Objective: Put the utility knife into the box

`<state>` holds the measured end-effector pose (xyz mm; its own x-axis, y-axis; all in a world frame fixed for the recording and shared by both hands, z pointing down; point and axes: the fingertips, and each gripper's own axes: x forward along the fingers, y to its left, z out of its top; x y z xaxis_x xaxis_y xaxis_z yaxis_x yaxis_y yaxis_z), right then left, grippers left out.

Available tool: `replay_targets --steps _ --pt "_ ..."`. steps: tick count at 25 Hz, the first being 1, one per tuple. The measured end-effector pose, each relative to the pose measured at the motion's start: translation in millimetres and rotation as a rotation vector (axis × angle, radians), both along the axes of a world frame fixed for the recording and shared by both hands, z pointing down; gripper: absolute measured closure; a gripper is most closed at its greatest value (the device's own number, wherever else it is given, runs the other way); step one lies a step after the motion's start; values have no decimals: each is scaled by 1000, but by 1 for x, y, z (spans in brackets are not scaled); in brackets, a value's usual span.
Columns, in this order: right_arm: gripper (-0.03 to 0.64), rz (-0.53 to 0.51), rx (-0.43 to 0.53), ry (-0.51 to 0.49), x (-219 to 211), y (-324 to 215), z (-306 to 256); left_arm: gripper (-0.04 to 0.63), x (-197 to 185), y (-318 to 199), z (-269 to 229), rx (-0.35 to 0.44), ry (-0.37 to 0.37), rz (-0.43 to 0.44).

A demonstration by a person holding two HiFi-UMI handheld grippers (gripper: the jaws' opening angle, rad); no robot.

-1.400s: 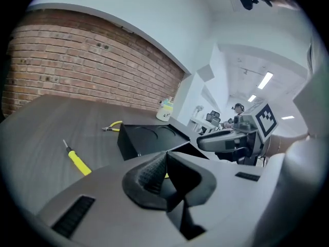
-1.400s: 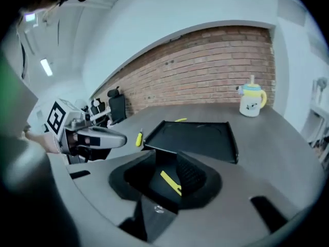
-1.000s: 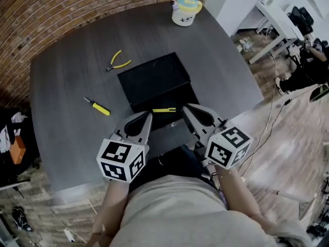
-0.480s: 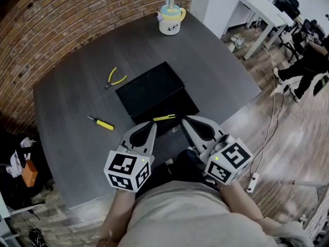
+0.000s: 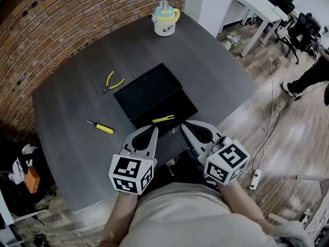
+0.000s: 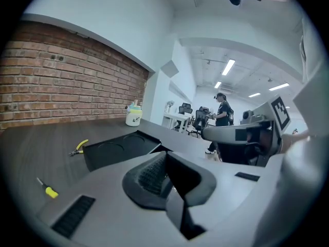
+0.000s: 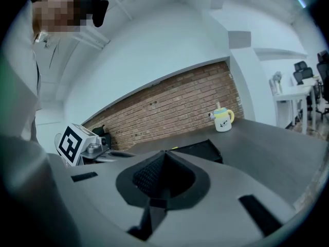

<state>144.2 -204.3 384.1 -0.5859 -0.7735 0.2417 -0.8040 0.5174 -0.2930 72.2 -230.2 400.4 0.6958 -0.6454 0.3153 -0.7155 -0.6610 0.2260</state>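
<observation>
Knife: the yellow knife (image 5: 163,119) is seen at the near edge of the black box (image 5: 149,89), seemingly inside.
Left gripper (image 5: 153,130): clenched, nothing held, kept just short of the box.
Right gripper (image 5: 183,127): clenched, nothing held, just beside the knife.
Done: placing is judged complete.
Left: possibly closing the box.

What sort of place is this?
Probably an office or lab workspace. A white desk and office chairs stand beyond the dark table, ceiling strip lights run overhead, and a brick wall is alongside.
</observation>
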Motion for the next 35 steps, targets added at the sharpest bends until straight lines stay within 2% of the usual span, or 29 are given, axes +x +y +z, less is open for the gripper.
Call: replay_targets --steps 19,27,35 --pt "612 -22 -88 48 -1 -1 30 575 11 0 17 -53 -11 32" --pt "612 -24 -86 44 2 -3 26 575 8 -4 18 -63 4 1" --pt "612 -50 -102 45 -3 0 28 575 11 -4 20 -76 6 8"
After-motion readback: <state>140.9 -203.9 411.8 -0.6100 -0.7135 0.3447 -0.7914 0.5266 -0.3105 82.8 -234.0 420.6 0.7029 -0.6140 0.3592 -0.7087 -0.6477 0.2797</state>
